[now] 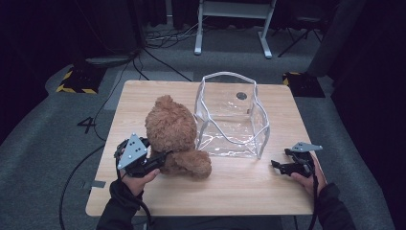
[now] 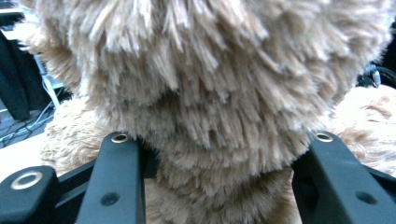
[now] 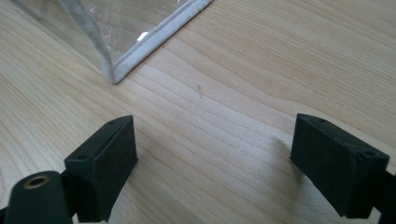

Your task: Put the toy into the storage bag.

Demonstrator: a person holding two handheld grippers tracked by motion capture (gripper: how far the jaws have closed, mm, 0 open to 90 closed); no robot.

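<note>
A brown plush teddy bear [image 1: 172, 132] sits on the wooden table [image 1: 143, 196], left of a clear plastic bag [image 1: 233, 117] with white piping that stands open. My left gripper [image 1: 158, 160] is shut on the bear's lower body from the left. In the left gripper view the fur [image 2: 219, 93] bulges between the two black jaws. My right gripper [image 1: 280, 166] rests low over the table at the right, near the bag's front right corner [image 3: 113, 74]. Its jaws stand wide apart with bare wood between them [image 3: 215, 154].
The table's front strip between the two hands is bare wood. Beyond the table lie a grey carpet, cables [image 1: 158, 57], a white desk frame [image 1: 232, 19] and yellow-black floor markers [image 1: 74, 81].
</note>
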